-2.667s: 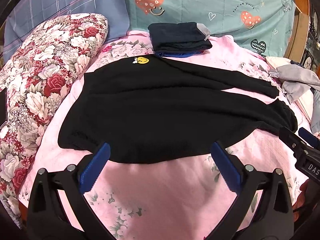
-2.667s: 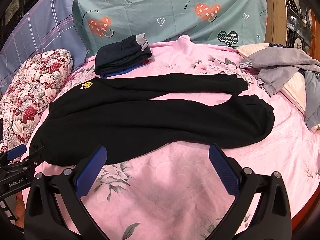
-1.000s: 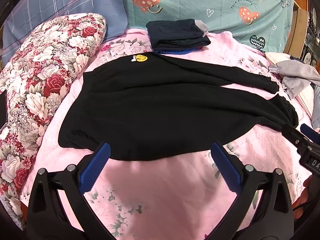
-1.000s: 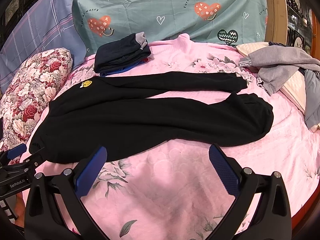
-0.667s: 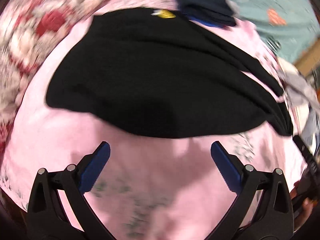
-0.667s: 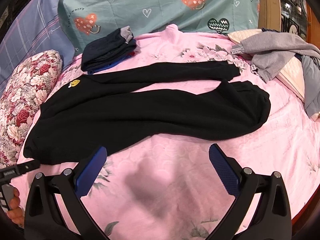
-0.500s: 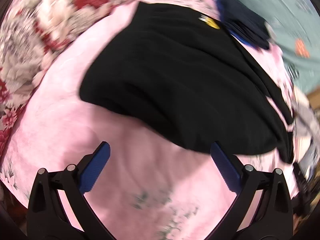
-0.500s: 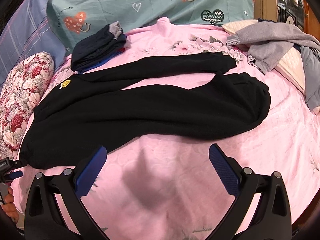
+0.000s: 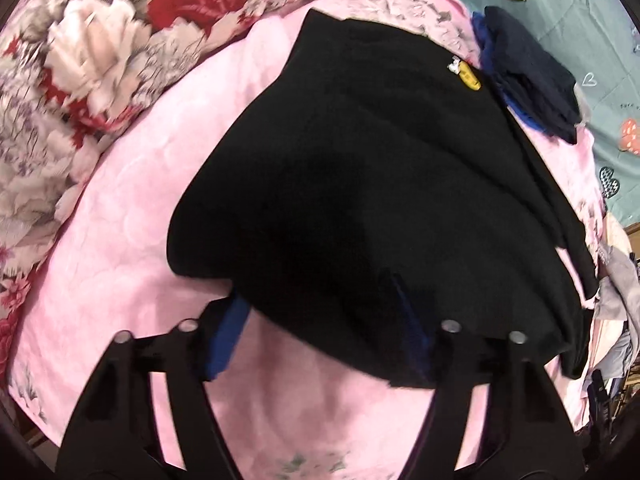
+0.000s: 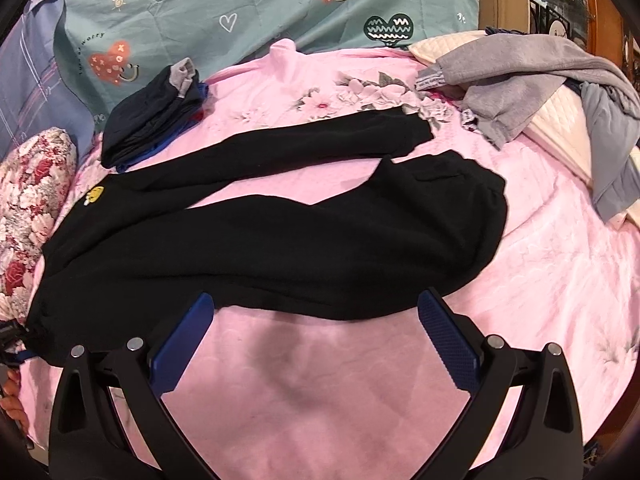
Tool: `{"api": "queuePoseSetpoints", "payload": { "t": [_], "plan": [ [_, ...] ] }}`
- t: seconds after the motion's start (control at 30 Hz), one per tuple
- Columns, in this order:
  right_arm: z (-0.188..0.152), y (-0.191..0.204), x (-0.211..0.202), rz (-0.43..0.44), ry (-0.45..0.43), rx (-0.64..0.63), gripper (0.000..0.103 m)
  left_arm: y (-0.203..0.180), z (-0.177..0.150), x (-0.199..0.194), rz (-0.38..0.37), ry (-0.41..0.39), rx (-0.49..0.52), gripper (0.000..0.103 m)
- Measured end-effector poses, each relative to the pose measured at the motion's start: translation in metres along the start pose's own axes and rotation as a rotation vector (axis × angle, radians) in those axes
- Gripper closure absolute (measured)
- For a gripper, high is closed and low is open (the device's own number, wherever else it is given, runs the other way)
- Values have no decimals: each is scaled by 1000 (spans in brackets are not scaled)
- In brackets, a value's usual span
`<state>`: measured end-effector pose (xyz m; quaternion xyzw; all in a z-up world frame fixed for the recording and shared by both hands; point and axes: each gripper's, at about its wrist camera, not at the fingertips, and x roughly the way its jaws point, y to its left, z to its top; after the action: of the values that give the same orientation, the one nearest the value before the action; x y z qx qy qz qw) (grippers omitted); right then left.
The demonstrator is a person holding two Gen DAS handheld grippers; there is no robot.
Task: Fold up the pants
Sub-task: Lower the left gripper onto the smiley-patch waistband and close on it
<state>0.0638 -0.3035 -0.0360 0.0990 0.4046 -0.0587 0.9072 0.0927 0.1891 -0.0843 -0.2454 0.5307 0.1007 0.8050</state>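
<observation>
Black pants point(image 10: 256, 240) with a small yellow patch point(image 10: 94, 193) lie spread on the pink bed, waist at the left, both legs running right. In the left wrist view the pants point(image 9: 380, 184) fill the middle. My left gripper point(image 9: 320, 320) is open, its fingers point(image 9: 228, 336) straddling the near corner of the waistband, the cloth lying over the right finger. It also shows at the far left edge of the right wrist view point(image 10: 12, 340), at the waist corner. My right gripper point(image 10: 316, 336) is open and empty, just in front of the near leg's lower edge.
A floral pillow point(image 9: 80, 60) lies left of the pants. A folded dark stack point(image 10: 152, 116) sits at the back by the teal heart-print pillow point(image 10: 240, 4). Grey clothes point(image 10: 520, 76) are heaped at the right on a cream quilt. Pink bedspread point(image 10: 560, 280) surrounds the pants.
My left gripper has swung left and down onto the waistband corner, its jaws now narrower and around the cloth edge. My right gripper has moved forward, closer to the near leg.
</observation>
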Motion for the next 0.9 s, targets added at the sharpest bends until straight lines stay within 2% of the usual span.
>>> {"api": "queuePoseSetpoints", "payload": {
  "t": [0.07,0.17,0.23,0.27,0.3,0.4,0.43,0.5,0.53,0.57,0.6,0.63,0.67,0.7,0.73,0.77,0.83,0.9],
  "plan": [
    [5,-9,-1,-37,8,-17,1,-10,1,5,11,6,22,62],
    [9,-37,4,-88,52,1,1,-19,0,9,34,-13,55,62],
    [10,-65,12,-123,89,68,1,-23,2,13,29,-12,59,53],
    [10,-74,17,-127,102,95,1,-24,2,14,4,-10,57,41],
    [11,-83,22,-114,120,122,1,-26,3,14,-10,-6,58,37],
    [16,-103,48,-23,162,195,2,-29,5,16,-4,-7,51,39],
    [18,-109,60,-23,194,233,12,-28,6,15,1,-14,46,45],
    [25,-112,72,-14,198,260,18,-27,6,13,61,-45,53,84],
    [30,-112,76,-16,190,252,26,-26,6,12,68,-51,57,85],
    [36,-113,82,-45,190,252,29,-24,7,12,58,-50,53,86],
    [42,-114,85,-56,181,258,37,-23,8,13,57,-49,47,89],
    [47,-117,88,-53,176,268,54,-23,8,13,59,-54,42,90],
    [52,-124,91,-70,166,291,65,-23,9,13,60,-57,40,91],
    [55,-132,93,-65,162,328,85,-24,9,13,63,-57,35,91],
    [58,-139,96,-30,158,363,94,-23,10,13,62,-56,22,91],
    [59,-149,94,21,146,412,95,-21,10,13,58,-55,6,91],
    [61,-157,75,6,83,431,98,-19,15,11,43,-66,-32,91],
    [63,-162,37,-6,-20,408,98,-24,16,2,53,-114,-13,91]
  ]
}}
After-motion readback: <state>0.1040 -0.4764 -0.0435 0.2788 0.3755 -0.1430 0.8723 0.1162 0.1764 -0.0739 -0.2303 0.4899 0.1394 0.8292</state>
